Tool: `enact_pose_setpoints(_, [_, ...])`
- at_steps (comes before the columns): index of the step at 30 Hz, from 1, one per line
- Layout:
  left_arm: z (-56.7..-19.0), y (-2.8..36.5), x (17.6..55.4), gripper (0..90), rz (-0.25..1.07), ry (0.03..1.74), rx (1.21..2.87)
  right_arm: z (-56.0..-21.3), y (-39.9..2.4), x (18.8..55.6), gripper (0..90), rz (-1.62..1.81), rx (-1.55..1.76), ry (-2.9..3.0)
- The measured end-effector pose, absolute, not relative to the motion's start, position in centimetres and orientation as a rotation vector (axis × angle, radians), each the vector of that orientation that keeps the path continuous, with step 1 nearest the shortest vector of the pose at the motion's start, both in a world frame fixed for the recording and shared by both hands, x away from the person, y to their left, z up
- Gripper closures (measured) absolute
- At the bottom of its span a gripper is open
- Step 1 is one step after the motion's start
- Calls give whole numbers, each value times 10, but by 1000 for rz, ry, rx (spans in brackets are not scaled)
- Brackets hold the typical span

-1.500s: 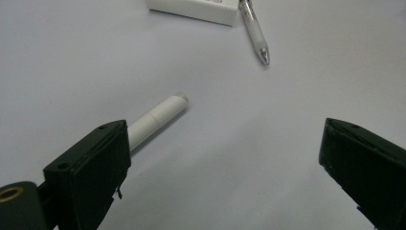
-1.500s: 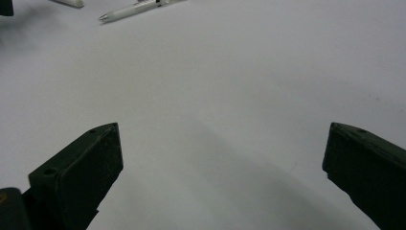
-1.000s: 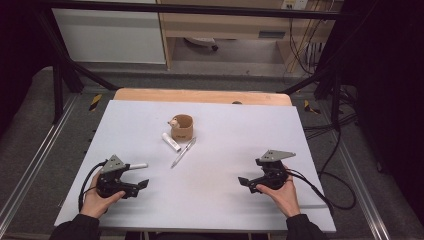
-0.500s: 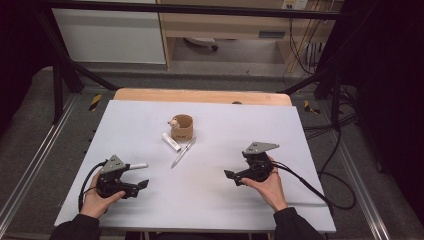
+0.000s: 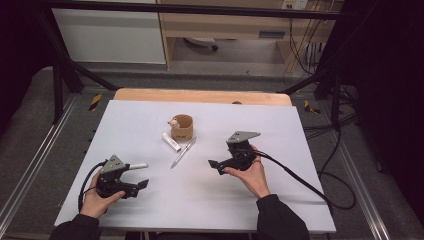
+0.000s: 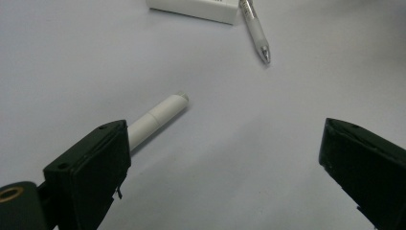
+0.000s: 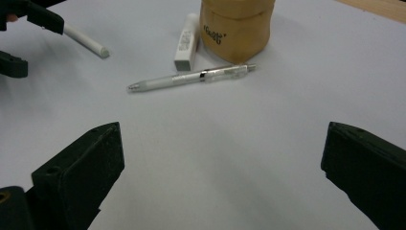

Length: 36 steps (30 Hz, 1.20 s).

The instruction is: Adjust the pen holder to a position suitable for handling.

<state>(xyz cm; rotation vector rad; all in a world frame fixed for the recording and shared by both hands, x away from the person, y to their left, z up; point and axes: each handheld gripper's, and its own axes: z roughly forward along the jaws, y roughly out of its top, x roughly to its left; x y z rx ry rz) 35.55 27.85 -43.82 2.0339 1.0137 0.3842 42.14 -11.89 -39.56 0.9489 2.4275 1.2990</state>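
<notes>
The white-topped table (image 5: 280, 200) is seen from a fixed high camera above the person's side, aimed forward and down, far enough that the whole top is taken in. The left gripper view is shot low and close over the table surface, along two black jaws set wide apart, facing a clear silver-tipped pen (image 6: 256, 28) and a white rectangular eraser (image 6: 194, 7). The right gripper view is likewise low and near, aimed at the tan round wooden cup (image 7: 237, 28). Pen, eraser and a white cylindrical stick (image 6: 155, 117) are shared by all three views.
</notes>
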Motion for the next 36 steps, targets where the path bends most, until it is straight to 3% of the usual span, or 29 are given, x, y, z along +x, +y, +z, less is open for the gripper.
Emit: enact_pose_setpoints(36, [-438,279,355,37,385,1016,2029,-380,-38,477,66,1245,858,2471])
